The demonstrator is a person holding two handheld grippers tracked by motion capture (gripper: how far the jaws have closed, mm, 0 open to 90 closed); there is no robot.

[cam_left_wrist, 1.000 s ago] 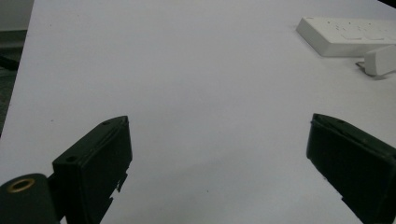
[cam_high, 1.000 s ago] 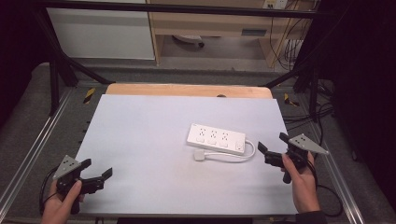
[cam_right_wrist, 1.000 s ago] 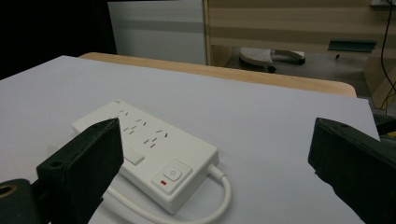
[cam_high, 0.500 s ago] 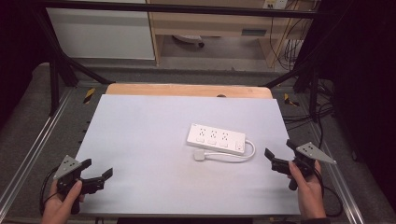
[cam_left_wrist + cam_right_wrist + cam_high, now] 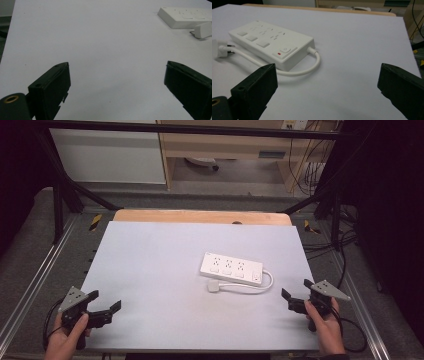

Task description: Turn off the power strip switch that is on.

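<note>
The right gripper [image 5: 296, 296] is drawing back from the white plastic power strip [image 5: 231, 268], now sitting nearer the person's edge of the pale grey tabletop [image 5: 160, 255] than a second ago, when it was hovering just beside the strip's switch end. Its jaws are standing wide apart and holding nothing. The left gripper [image 5: 106, 303] is staying well apart from the strip, at the tabletop's near corner on the person's left, jaws likewise spread and empty (it has not budged). The strip is lying flat, right of the tabletop's middle, with its short white cable [image 5: 260, 286] looping round to the white plug [image 5: 215, 286] just beside the strip's near edge. Judging by the retreat, no grasp is under way; the strip is sitting untouched.
</note>
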